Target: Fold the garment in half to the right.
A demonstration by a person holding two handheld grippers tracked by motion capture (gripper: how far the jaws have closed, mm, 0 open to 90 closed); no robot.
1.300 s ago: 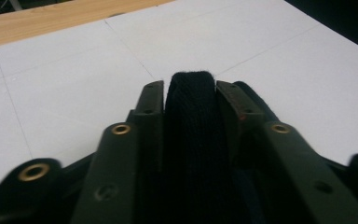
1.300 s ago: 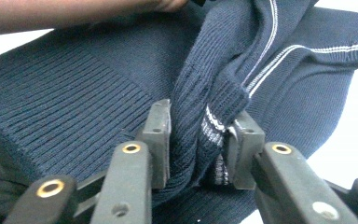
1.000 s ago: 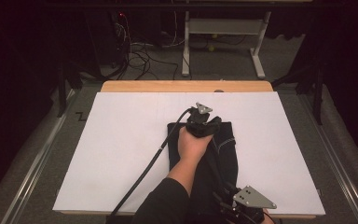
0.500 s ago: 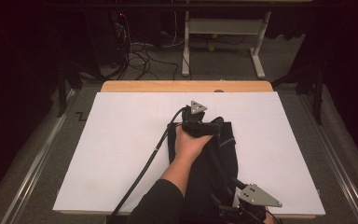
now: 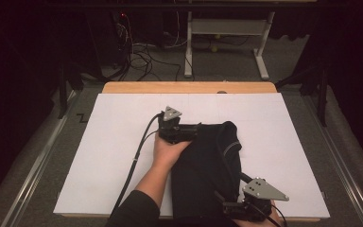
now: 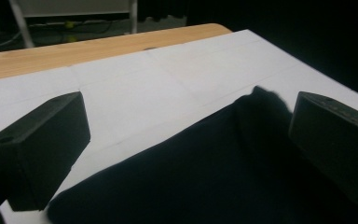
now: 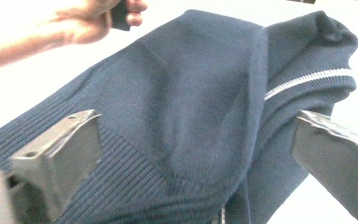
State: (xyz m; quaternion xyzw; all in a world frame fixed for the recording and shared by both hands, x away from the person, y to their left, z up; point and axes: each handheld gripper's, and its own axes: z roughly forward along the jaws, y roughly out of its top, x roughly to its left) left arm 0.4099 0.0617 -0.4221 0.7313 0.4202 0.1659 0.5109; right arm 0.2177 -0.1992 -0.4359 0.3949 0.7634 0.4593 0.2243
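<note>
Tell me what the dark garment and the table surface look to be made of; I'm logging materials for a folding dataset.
The garment looks like knitted yarn, matte navy: ribbed rows run along its hem, and a thin white stripe edges one band. Wool or cotton cannot be told. The white surface looks like matte paper or card sheets, with faint seams between them, laid over a wooden tabletop showing a pale grain at the far edge.

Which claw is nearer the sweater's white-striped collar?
Left. The left claw sits at the sweater's far edge, beside the collar; the right claw is at the near hem.
</note>
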